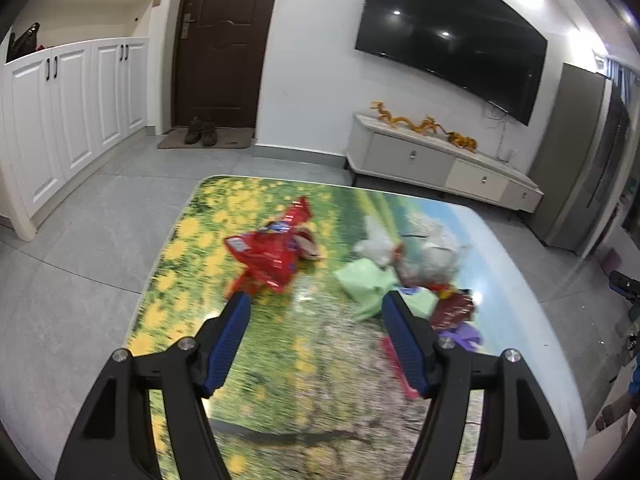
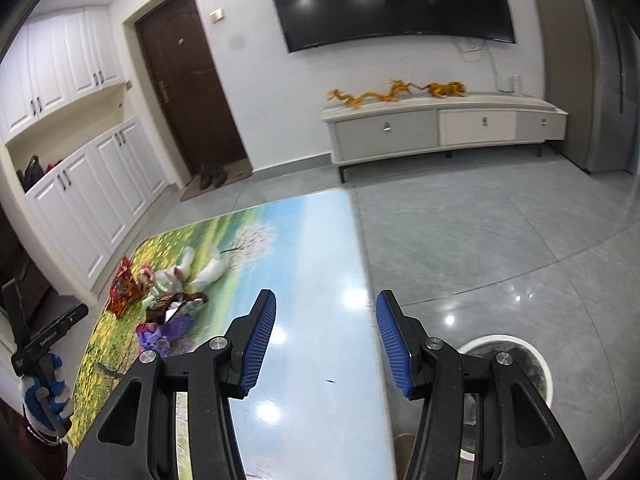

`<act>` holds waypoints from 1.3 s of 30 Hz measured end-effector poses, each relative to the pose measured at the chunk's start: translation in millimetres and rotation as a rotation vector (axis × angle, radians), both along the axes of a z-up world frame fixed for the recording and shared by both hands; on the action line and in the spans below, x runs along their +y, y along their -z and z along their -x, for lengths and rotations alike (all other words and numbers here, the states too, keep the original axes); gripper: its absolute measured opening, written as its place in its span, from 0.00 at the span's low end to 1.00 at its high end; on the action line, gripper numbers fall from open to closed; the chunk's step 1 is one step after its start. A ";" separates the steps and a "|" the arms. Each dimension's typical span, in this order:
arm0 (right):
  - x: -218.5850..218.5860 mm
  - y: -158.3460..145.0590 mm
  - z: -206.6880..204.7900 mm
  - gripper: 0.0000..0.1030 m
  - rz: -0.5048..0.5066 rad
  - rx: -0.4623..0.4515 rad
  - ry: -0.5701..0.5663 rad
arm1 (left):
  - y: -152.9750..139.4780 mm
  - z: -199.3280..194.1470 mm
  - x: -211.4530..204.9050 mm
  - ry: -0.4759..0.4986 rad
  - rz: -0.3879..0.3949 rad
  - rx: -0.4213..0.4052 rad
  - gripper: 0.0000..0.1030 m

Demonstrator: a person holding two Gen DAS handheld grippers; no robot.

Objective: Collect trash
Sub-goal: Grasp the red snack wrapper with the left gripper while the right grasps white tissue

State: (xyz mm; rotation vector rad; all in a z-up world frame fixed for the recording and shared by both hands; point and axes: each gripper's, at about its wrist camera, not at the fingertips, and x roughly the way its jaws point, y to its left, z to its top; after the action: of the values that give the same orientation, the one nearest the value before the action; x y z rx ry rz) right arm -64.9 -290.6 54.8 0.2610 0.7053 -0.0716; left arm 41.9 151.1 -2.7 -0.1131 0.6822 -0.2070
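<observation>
Trash lies on a table (image 1: 312,392) printed with flowers and sky. There is a crumpled red wrapper (image 1: 272,256), a pale green bag (image 1: 368,280), white bags (image 1: 432,256), a dark red wrapper (image 1: 452,312) and purple scraps (image 1: 460,336). My left gripper (image 1: 315,298) is open just short of the pile, the red wrapper past its left fingertip, with nothing between the pads. My right gripper (image 2: 326,296) is open and empty over the table's right edge (image 2: 372,320). The pile (image 2: 168,292) lies far to its left. A round white bin (image 2: 540,364) stands on the floor below its right finger.
A gloved hand (image 2: 44,392) holds the other gripper at the left edge of the right wrist view. Beyond the table are grey floor tiles (image 2: 480,240), a low TV cabinet (image 2: 440,124), a brown door (image 1: 224,40) with shoes (image 1: 200,132) on a mat, and white cupboards (image 1: 72,112).
</observation>
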 end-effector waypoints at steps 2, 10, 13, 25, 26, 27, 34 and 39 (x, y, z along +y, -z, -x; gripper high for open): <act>11.7 4.3 -14.8 0.50 -0.004 0.013 -0.031 | 3.1 -7.6 9.6 -0.010 -0.018 0.000 0.65; 62.2 28.6 -86.2 0.50 -0.028 0.081 -0.160 | 19.4 -54.7 10.3 -0.001 -0.077 0.028 0.65; 75.8 40.0 -112.0 0.54 -0.056 0.109 -0.199 | 29.0 -75.7 5.1 0.003 -0.105 0.044 0.65; 135.2 91.2 -213.8 0.57 -0.144 0.219 -0.320 | 46.2 -114.0 4.3 0.016 -0.087 0.085 0.58; 138.2 98.5 -221.8 0.57 -0.153 0.234 -0.319 | 47.6 -115.4 4.9 0.022 -0.075 0.092 0.54; 139.6 101.7 -225.1 0.57 -0.156 0.241 -0.316 | 48.6 -116.4 5.9 0.025 -0.065 0.098 0.52; 138.9 122.8 -243.4 0.29 -0.180 0.281 -0.304 | 50.6 -118.8 15.0 0.043 0.039 0.128 0.31; 130.8 120.2 -234.2 0.21 -0.192 0.266 -0.311 | 42.3 -109.6 14.7 0.051 0.066 0.118 0.24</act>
State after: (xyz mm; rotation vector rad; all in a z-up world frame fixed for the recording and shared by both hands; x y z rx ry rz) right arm 169.3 -159.8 -65.4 0.3262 1.0118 0.2631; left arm 151.5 165.8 -45.0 -0.1723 0.7961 -0.2734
